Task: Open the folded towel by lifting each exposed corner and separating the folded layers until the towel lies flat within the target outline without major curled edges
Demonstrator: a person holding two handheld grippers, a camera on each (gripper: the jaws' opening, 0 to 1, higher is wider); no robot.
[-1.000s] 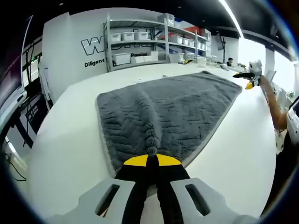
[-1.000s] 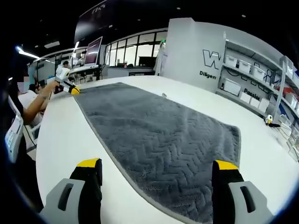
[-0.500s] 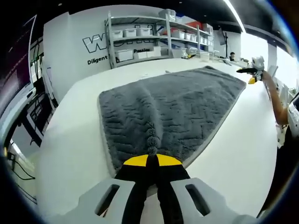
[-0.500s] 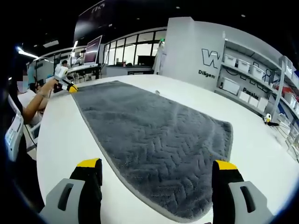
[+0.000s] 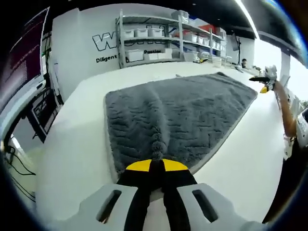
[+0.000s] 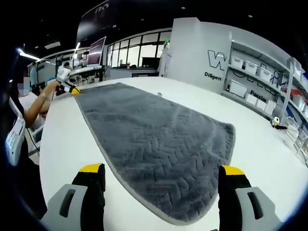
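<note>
A grey towel (image 5: 183,108) with a herringbone weave lies spread open on the white table (image 5: 72,144). My left gripper (image 5: 155,162) is shut on the middle of its near edge, and a ridge of pinched cloth runs away from the jaws. In the right gripper view the same towel (image 6: 149,139) stretches away from me, its near end rounded and drawn in. My right gripper (image 6: 161,169) hangs open over that near end with nothing between its fingers. The right gripper (image 5: 263,83) shows at the towel's far corner, the left gripper (image 6: 67,86) likewise far off.
Shelves with white bins (image 5: 154,41) stand along the wall beyond the table (image 6: 62,139). A person's arm (image 5: 286,110) reaches along the table's right side. Another person (image 6: 21,103) sits at the left edge. Desks and a monitor (image 6: 96,50) stand behind.
The towel has slid along the table toward the left gripper; in the right gripper view its near end has drawn away and rounded off. The right gripper stays open.
</note>
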